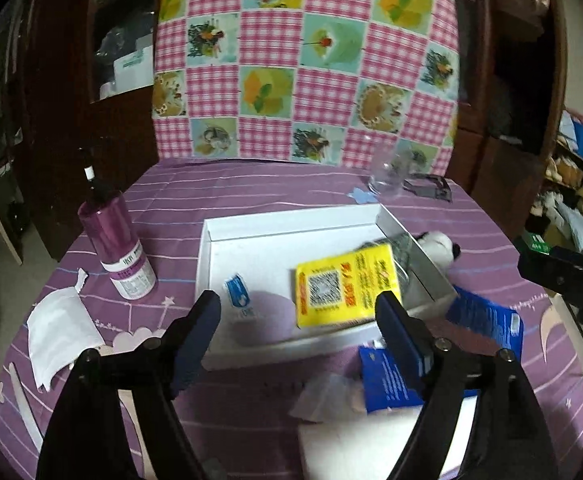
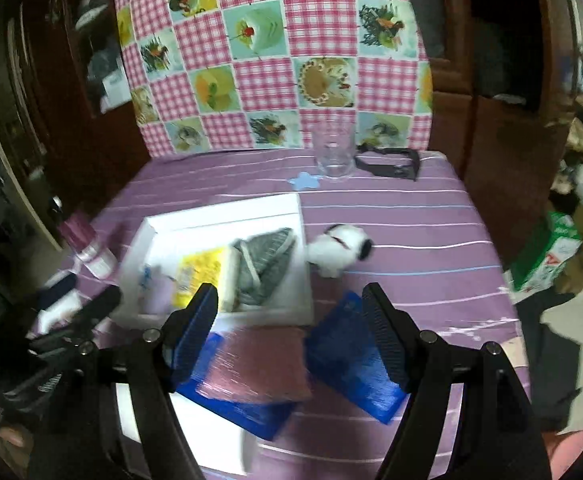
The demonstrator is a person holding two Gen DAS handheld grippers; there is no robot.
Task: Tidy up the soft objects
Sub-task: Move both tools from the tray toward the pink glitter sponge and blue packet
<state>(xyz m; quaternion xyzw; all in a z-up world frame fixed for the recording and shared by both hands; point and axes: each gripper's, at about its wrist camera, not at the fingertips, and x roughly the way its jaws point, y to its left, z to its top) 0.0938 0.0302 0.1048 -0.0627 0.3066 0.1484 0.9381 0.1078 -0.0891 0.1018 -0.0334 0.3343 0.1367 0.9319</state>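
- Yellow packet (image 1: 345, 286) flat in white tray (image 1: 251, 232), long axis toward far right corner.
- Plush dog (image 2: 337, 250) outside tray, head pointing right.
- Left gripper (image 1: 297, 312), right gripper (image 2: 289, 304): spread, empty.

Bare striped worktop (image 2: 411, 240) lies open at three o'clock of the white tray (image 2: 227, 212), past the plush dog (image 2: 341, 252). At twelve o'clock a clear glass (image 2: 333, 156) and black strap (image 2: 391, 164) stand in the way; at nine o'clock, a purple bottle (image 1: 117, 248). Blue packets (image 2: 355, 356) crowd six o'clock.
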